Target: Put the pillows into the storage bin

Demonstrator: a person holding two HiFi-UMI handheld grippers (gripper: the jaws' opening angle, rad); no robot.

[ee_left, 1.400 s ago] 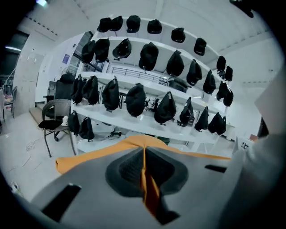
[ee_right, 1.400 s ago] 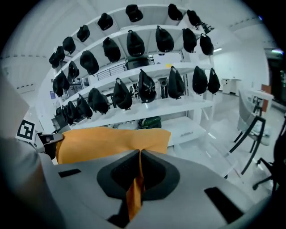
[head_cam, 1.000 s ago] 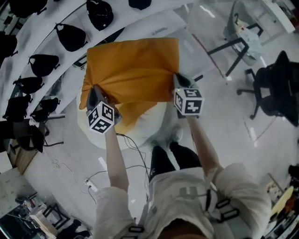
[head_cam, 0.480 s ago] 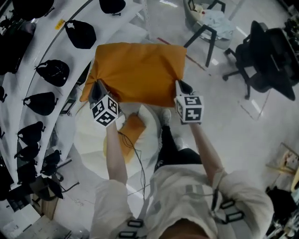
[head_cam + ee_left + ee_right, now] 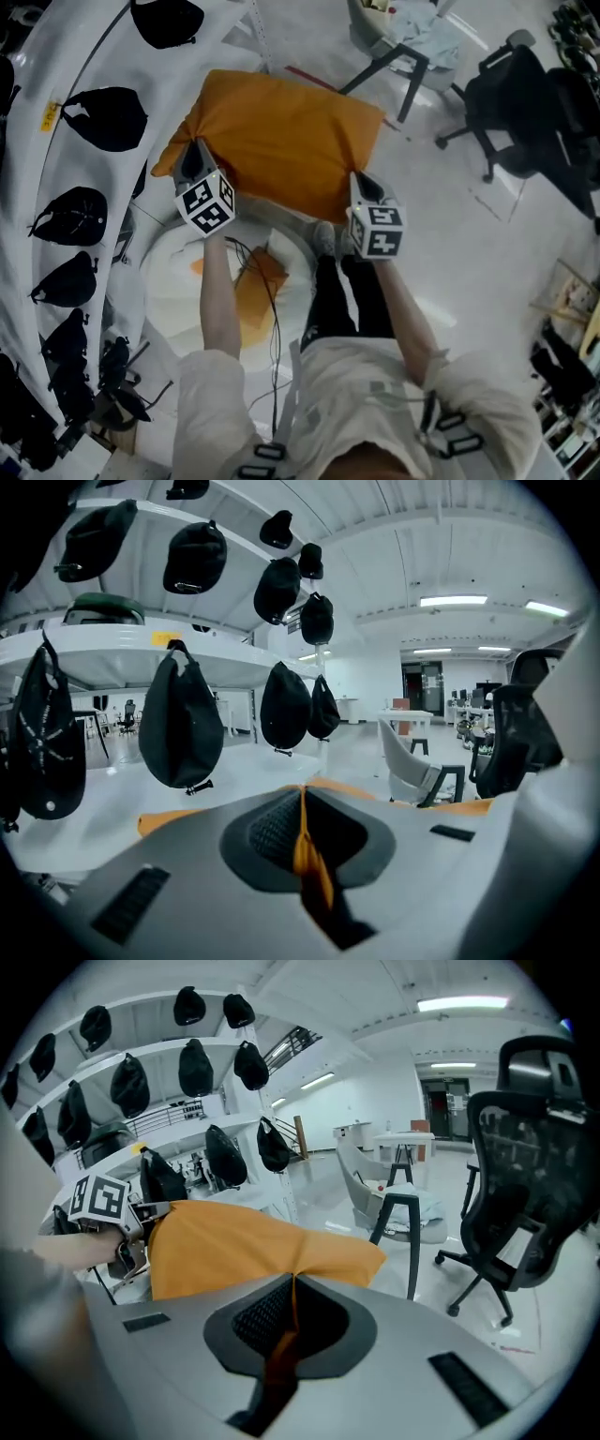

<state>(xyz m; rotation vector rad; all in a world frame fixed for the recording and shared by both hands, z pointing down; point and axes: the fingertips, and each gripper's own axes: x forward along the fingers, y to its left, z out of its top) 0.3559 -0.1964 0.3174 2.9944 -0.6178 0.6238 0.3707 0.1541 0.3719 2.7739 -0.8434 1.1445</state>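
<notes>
A: How far along is the job?

B: Partway, by the look of it. The person holds an orange pillow (image 5: pixel 281 141) up in the air, stretched between the two tongs. The left gripper (image 5: pixel 191 152) is clenched on the near left corner. The right gripper (image 5: pixel 362 185) is clenched on the near right edge. In each gripper view, a fold of orange cloth is pinched between jaws that stand almost together.

A: And the bin?

B: The white round bin (image 5: pixel 161 298) stands on the floor just in front of the person's legs, below the left arm. Something orange lies inside it, most likely another pillow (image 5: pixel 265 270), so one seems to be stowed already. A cable crosses over it, and how deep it sits cannot be made out.

A: Is the held pillow over the bin?

B: Not squarely. In the head view its near edge is about level with the bin's far rim. The rest hangs past the bin, over bare floor beside the rack (image 5: pixel 52 56) of black caps (image 5: pixel 111 117).

A: So what is left?

B: The pillow has to come back over the opening, go down on top of the other one, and be let go by both tongs. No further pillow shows in any view, so this may be the last, though that is only a guess.
</notes>
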